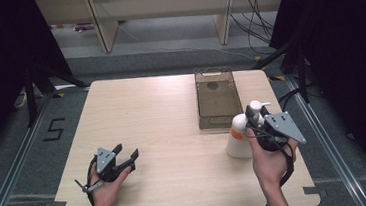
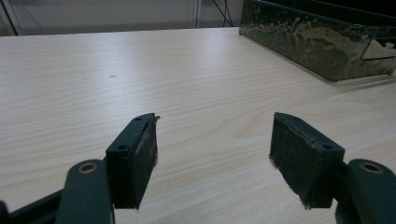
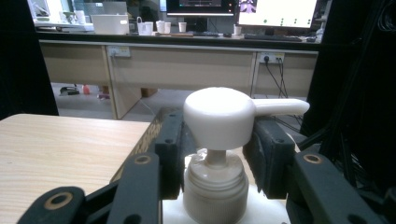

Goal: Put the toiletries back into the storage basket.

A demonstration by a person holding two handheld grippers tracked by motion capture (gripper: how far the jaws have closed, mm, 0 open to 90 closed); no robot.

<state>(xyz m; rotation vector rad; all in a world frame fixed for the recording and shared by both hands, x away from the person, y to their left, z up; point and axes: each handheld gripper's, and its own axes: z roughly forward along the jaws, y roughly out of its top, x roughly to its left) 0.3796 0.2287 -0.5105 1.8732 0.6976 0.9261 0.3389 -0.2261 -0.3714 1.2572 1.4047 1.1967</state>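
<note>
High view. A white pump bottle (image 1: 239, 137) stands upright on the light wooden table (image 1: 173, 134), near the right edge and just in front of a dark see-through tray (image 1: 215, 100). Its long axis is vertical. The body is plain white with an orange mark low on the side; the pump head sits on top with its spout pointing to the right and slightly away from the person. The right gripper (image 1: 254, 118) comes in from behind and right of the bottle, level with the neck, held by the right hand (image 1: 270, 159). The left gripper (image 1: 127, 154) rests low over the table at the near left in the left hand (image 1: 104, 187), well apart from the bottle, jaws spread with nothing between them.

Left gripper view. Both black jaws stand wide apart over bare table. A corner of the tray (image 2: 322, 39) shows at upper right.

Right gripper view. The pump head (image 3: 219, 116) is a smooth rounded white cap on a thin stem above a ribbed collar, spout running level to the right. The two jaws flank the neck and collar closely on both sides. Whether the pads actually press on the bottle cannot be settled here; they appear to be at or just short of contact.
</note>
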